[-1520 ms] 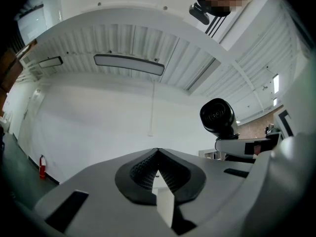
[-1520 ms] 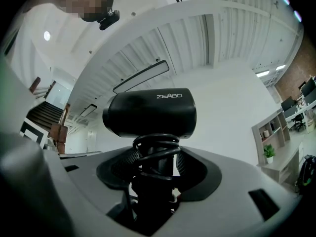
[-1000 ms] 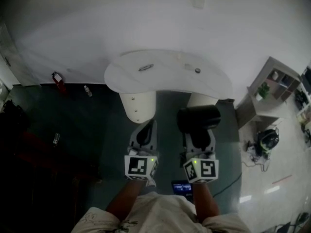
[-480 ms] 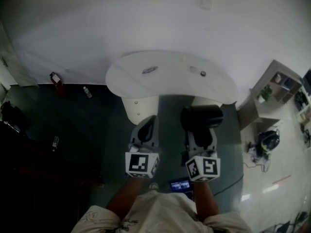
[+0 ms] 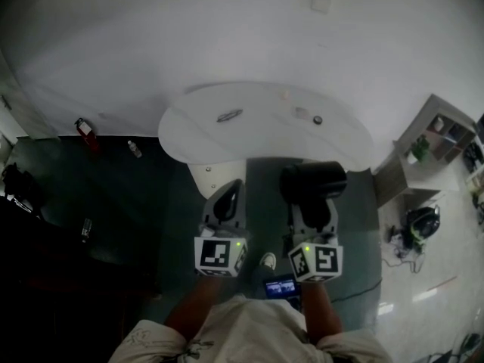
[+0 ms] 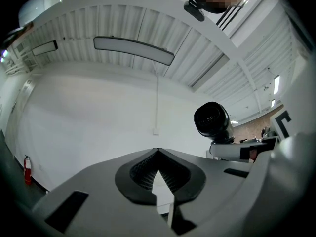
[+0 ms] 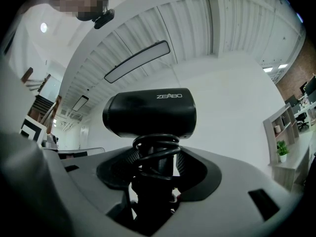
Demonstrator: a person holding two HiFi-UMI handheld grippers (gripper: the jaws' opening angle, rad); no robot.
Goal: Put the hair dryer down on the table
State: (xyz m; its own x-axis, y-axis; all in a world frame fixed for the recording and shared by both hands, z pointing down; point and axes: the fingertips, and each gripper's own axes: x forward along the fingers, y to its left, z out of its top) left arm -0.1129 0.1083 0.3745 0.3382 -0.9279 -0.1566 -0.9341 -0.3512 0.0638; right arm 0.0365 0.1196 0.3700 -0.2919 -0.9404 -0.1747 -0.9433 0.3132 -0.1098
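Note:
A black hair dryer (image 5: 312, 180) stands upright in my right gripper (image 5: 311, 212), which is shut on its handle. In the right gripper view the barrel (image 7: 150, 113) sits above the jaws, and a coiled cord (image 7: 156, 149) wraps the handle between the pads. My left gripper (image 5: 229, 199) hangs beside it, shut and empty, its jaws meeting at the tip (image 6: 158, 152). The dryer (image 6: 212, 120) also shows at the right of the left gripper view. Both grippers hover over the floor, short of the near edge of the white curved table (image 5: 197, 127).
On the table lie a dark elongated item (image 5: 228, 116), a small dark round thing (image 5: 318, 119) and a pale piece (image 5: 300, 113). A red extinguisher (image 5: 85, 129) and a bottle (image 5: 134, 149) stand at the left wall. At the right are a shelf unit (image 5: 435, 138) and a bag (image 5: 420, 221).
Both grippers keep the same pose, the dryer still held. The table has shifted slightly in view, and a shoe has come into sight between the grippers.

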